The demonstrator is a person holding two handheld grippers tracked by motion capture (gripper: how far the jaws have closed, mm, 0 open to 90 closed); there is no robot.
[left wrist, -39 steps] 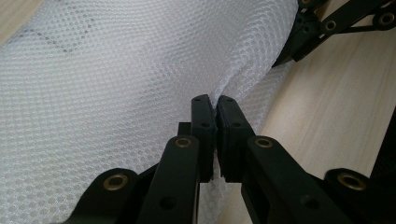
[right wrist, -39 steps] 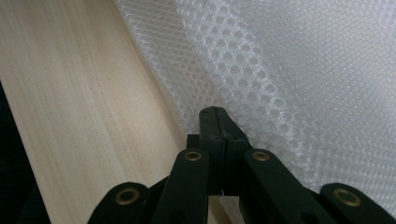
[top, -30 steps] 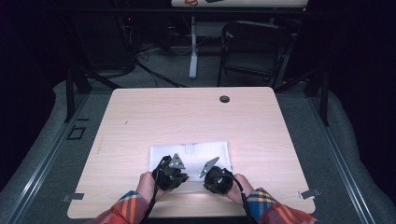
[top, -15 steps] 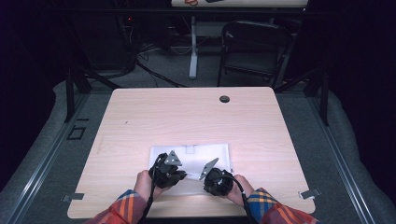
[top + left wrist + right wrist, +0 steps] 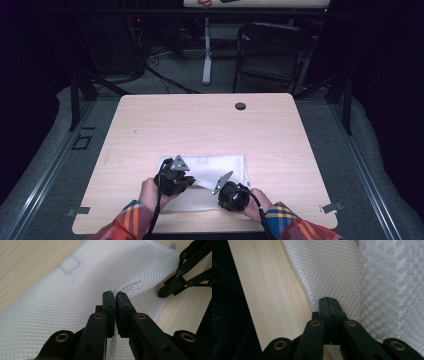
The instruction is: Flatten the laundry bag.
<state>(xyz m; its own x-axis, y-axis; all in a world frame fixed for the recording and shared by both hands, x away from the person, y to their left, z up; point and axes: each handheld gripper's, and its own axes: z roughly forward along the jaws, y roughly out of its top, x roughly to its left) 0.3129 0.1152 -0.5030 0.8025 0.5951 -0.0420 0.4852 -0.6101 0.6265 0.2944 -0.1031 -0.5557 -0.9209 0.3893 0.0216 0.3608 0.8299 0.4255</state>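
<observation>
— The white mesh laundry bag lies flat on the wooden tabletop, near its front edge and about midway between the front corners. Do we agree on that?

— We do. From the high view we see it as a pale rectangle, its long side running along the front edge, with bare wood well beyond it toward the far edge, where a small dark grommet sits.

— And the left gripper?

— In the left gripper view we find its two black jaws pressed together with a raised fold of the mesh pinched between the tips. The netting rises up into that fold and spreads away flat on both sides of the jaws.

— What of the right gripper?

— In the right gripper view we see its jaws closed as well, meeting over the edge of the bag right where the netting ends and the wood begins. The mesh runs forward and to one side of the tips; bare wood lies on the other.

— So both hold the bag?

— Yes, we read both as clamped on it, at its front part, the two grippers near each other but apart, with plaid sleeves behind them at the front edge.
</observation>
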